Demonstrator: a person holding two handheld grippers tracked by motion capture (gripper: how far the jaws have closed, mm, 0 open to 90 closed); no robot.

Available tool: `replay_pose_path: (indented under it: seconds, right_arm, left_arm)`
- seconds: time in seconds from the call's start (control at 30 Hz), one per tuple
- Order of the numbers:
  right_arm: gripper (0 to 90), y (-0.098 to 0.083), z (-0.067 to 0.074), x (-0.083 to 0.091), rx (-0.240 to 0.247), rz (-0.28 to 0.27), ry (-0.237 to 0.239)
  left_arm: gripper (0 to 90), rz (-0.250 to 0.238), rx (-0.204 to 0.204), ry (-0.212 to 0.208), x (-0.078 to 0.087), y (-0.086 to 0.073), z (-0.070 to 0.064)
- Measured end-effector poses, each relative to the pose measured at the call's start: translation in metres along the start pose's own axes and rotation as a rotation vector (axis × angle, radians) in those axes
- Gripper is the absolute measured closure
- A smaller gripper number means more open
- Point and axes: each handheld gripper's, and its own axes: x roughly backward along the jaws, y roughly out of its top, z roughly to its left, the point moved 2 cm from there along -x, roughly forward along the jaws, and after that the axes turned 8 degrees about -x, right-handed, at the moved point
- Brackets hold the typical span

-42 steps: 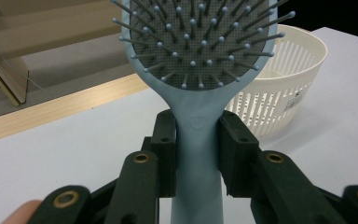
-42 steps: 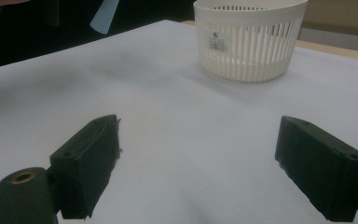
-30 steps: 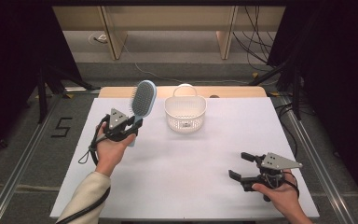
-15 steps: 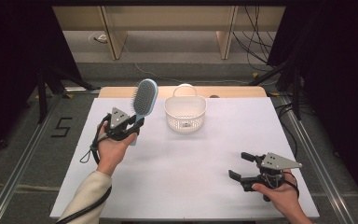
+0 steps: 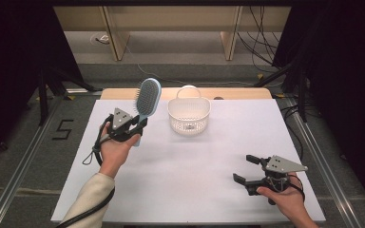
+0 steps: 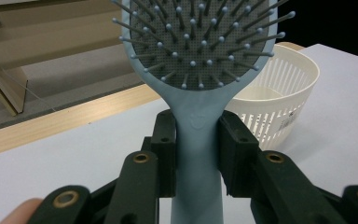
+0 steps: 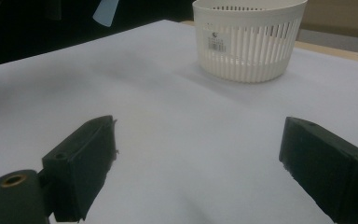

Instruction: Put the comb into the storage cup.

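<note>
A pale blue hairbrush (image 5: pixel 147 99) with grey bristles stands upright above the table's left side, held by its handle. My left gripper (image 5: pixel 138 127) is shut on that handle; in the left gripper view both black pads press the hairbrush (image 6: pixel 200 84) from either side at my left gripper (image 6: pixel 198 149). A white slatted basket (image 5: pixel 188 115) with a handle sits just to the right of the brush, at the back middle. My right gripper (image 5: pixel 245 168) rests low near the front right edge, open, nothing between its fingers; in the right gripper view my right gripper (image 7: pixel 200 154) faces the basket (image 7: pixel 247 39).
The table is covered by a white sheet (image 5: pixel 195 166) with a wooden strip (image 5: pixel 237 93) at its far edge. Shelving legs and cables stand on the floor beyond. A floor mark reading 5 (image 5: pixel 62 129) lies left of the table.
</note>
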Motion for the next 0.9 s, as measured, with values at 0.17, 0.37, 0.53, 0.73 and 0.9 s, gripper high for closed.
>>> replay_pose_path:
  seconds: [0.17, 0.37, 0.53, 0.73, 0.9]
  right_arm:
    - [11.3, -0.0001, -0.0001, -0.0001, 0.0, 0.003, 0.0]
    - [11.1, -0.0002, -0.0002, -0.0002, -0.001, 0.002, -0.001]
    - [11.0, -0.0002, -0.0003, -0.0002, -0.002, 0.002, -0.002]
    - [10.9, -0.0002, -0.0003, -0.0003, -0.002, 0.003, -0.002]
    - [10.9, -0.0003, -0.0004, -0.0004, -0.003, 0.003, -0.001]
  left_arm:
    - [69.7, -0.001, 0.0, -0.003, -0.0003, 0.0004, 0.0]
    - [69.7, -0.006, -0.002, -0.006, -0.0012, 0.0019, -0.0006]
    - [69.7, -0.013, -0.002, -0.008, -0.0012, 0.0041, -0.0007]
    - [69.7, -0.015, -0.002, -0.009, -0.0013, 0.0052, 0.0]
    - [69.7, -0.018, -0.001, -0.009, -0.0009, 0.0065, 0.0001]
